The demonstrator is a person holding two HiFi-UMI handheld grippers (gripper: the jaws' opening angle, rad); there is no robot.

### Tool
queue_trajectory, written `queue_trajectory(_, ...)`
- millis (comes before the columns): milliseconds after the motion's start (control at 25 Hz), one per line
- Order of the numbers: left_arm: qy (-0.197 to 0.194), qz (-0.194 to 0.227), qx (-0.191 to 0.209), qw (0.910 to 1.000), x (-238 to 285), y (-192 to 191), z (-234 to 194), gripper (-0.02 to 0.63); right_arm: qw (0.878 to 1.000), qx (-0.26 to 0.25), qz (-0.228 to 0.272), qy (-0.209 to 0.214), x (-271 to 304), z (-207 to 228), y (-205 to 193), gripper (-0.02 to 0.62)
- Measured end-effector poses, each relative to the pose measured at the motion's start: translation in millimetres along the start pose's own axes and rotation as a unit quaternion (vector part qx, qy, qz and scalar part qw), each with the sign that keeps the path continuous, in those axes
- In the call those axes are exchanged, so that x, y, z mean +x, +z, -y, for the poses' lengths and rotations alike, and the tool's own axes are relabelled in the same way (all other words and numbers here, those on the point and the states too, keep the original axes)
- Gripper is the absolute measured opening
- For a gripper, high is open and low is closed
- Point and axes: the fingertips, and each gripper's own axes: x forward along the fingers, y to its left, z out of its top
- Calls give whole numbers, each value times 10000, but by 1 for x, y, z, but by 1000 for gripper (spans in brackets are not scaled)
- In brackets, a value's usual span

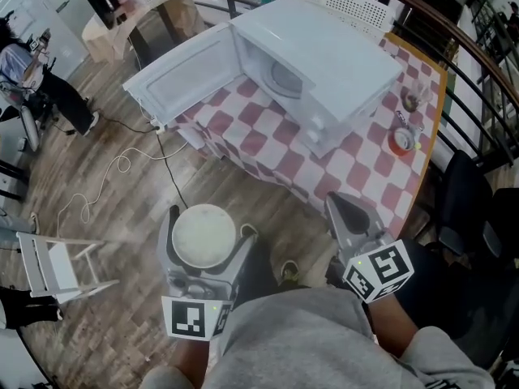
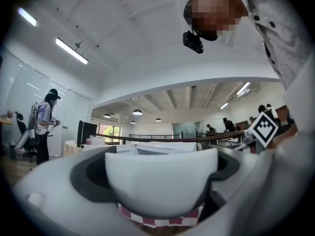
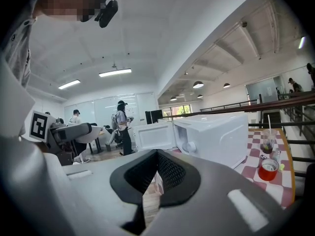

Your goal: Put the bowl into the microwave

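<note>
Only L claw [image 1: 208, 222] grips white bowl [image 1: 203, 235]; microwave [image 1: 324, 63] door open.

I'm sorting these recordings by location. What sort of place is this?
Probably an open-plan office or lab: a monitor stands on a desk, a person stands farther back in the room, and the microwave sits on a checkered table by a railing.
</note>
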Motion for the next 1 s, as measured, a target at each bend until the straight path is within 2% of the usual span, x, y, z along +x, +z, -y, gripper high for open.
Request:
queue_trajectory(480, -231, -45, -53, 9997, 76, -13, -69, 541, 9997, -7, -50, -246, 88, 15, 23, -3)
queue_trajectory(1000, -630, -2, -128, 9979, 122, -10, -106, 541, 9984, 24, -95, -557, 134, 14, 43, -3)
